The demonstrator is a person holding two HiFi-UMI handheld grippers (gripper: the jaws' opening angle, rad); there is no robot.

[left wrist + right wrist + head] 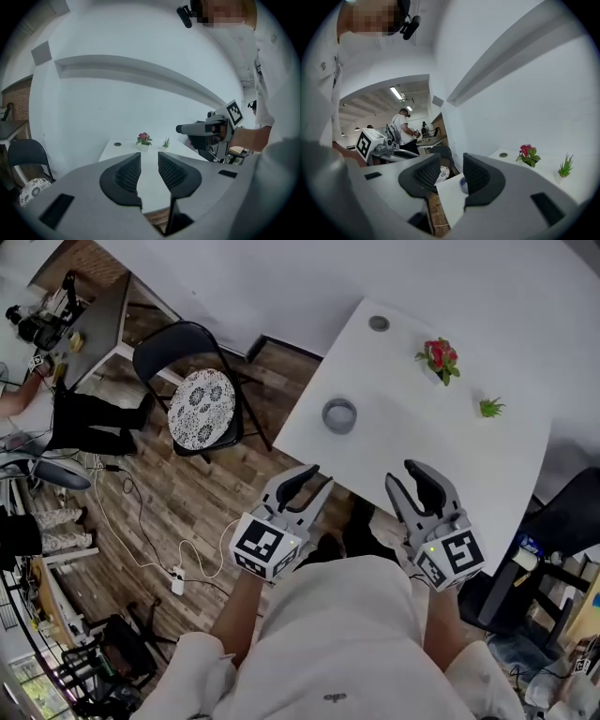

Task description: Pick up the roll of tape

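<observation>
The roll of tape (338, 415) is a grey ring lying flat near the left edge of the white table (469, 465). Both grippers hover short of the table's near edge, pointing toward it. My left gripper (319, 476) is open and holds nothing, and my right gripper (401, 474) is open and empty too. In the right gripper view the tape (462, 184) peeks out between the jaws, partly hidden by the right one. The left gripper view shows the table (150, 185) through the gap of its gripper (149, 165); the tape does not show there.
A pot of red flowers (439, 357), a small green plant (490, 408) and a dark round disc (379, 323) stand on the far part of the table. A black chair with a patterned cushion (202, 407) stands left of it on the wooden floor (169, 521). Cables trail there.
</observation>
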